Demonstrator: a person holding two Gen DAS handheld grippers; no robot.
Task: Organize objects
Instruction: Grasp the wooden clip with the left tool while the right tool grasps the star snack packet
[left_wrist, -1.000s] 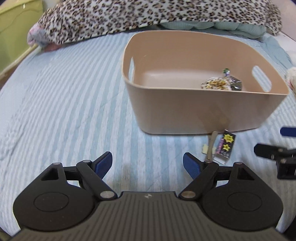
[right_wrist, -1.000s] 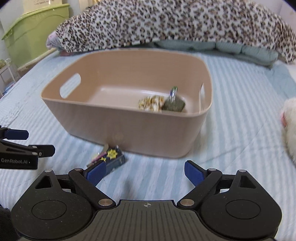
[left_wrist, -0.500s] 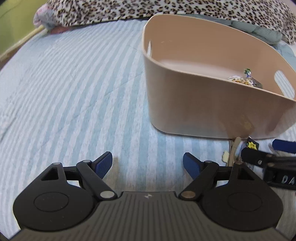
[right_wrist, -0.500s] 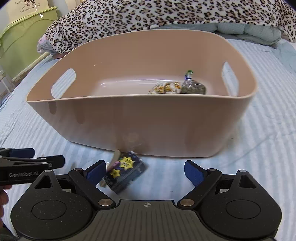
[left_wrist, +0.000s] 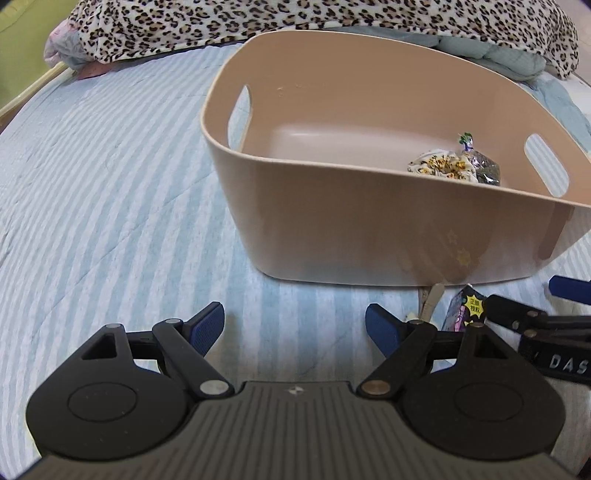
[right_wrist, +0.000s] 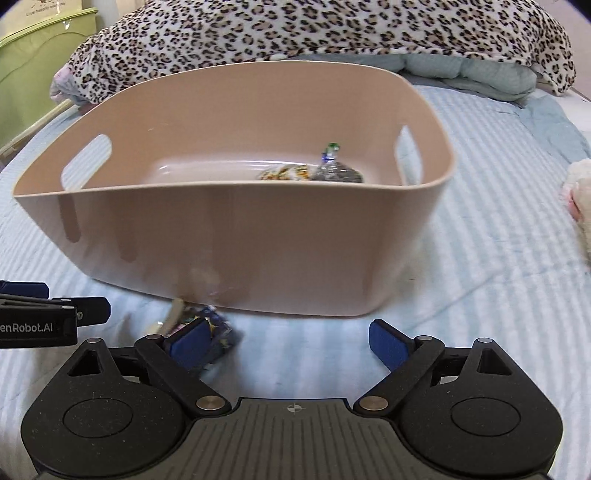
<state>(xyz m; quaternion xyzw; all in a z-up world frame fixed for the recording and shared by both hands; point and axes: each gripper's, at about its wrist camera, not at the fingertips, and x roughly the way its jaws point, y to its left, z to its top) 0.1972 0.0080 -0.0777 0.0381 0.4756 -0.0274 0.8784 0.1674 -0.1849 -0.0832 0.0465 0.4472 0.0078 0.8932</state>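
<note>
- Bin (left_wrist: 369, 229): beige plastic, rounded corners, a slot handle at each end, upright on the striped bedsheet (left_wrist: 110, 184).
- Two wrapped packets in the bin: a pale yellow-patterned one (left_wrist: 441, 167) touching a clear silvery one (left_wrist: 485, 170) with a twisted top.
- Dark star-printed packet (left_wrist: 463, 306) on the sheet, just beside the bin's near wall.
- Pale stick (left_wrist: 430, 297) beside it.

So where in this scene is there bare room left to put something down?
The bin's floor is bare on its left side, away from the two wrapped packets on the right. The striped bedsheet left of the bin is open too. It is crowded at the bin's front edge, where a small packet lies by the right tongs.
</note>
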